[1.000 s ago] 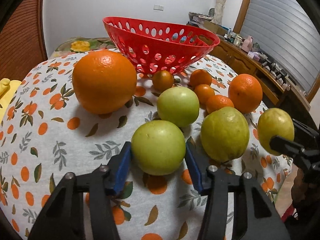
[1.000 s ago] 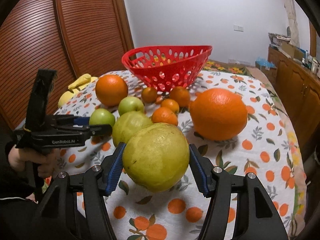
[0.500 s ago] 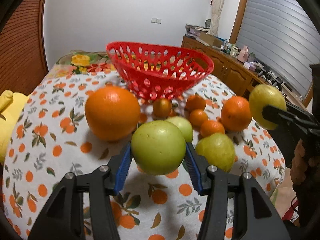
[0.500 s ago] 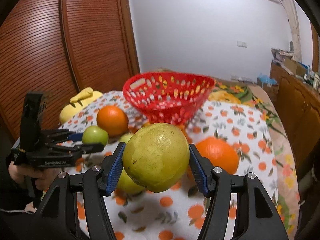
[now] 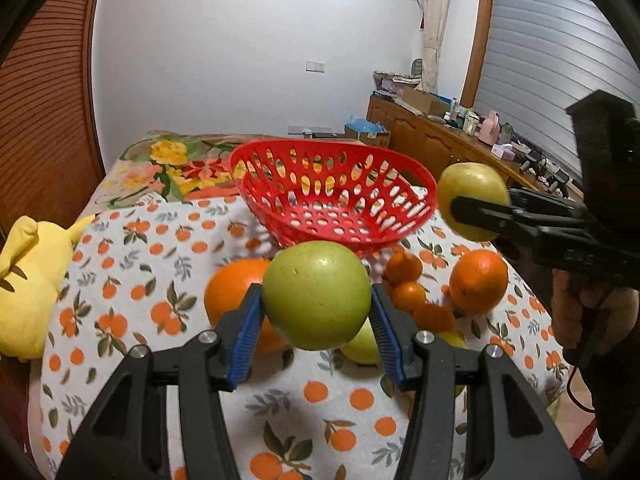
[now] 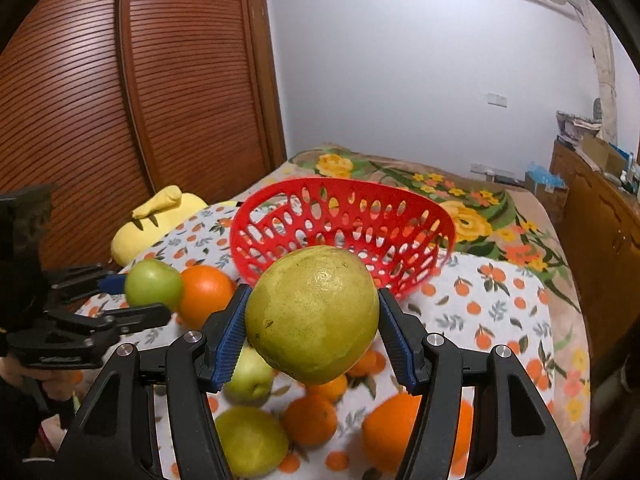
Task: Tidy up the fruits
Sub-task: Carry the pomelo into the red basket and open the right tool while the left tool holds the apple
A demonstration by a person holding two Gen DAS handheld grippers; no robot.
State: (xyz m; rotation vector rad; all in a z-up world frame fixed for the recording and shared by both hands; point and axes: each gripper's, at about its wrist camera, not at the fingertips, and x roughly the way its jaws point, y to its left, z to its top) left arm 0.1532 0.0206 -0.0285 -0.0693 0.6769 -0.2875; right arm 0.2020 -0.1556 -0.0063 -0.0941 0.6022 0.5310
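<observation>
Both fruits have risen off the tabletop (image 5: 120, 272) since a second ago. Left hand-held gripper (image 5: 316, 316) clamps a smooth round green apple (image 5: 316, 294); right hand-held gripper (image 6: 312, 330) grips a larger, pitted yellow-green pear (image 6: 314, 314). Beyond them, oranges (image 5: 478, 282) lie before the empty red basket (image 5: 332, 204), nearer now.

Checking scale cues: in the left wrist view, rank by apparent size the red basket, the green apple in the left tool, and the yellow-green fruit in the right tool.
1. Red basket
2. Green apple, though it is nearest the camera, so it looks enlarged
3. Yellow-green fruit, farther off, so its true size against the apple is unsure
</observation>
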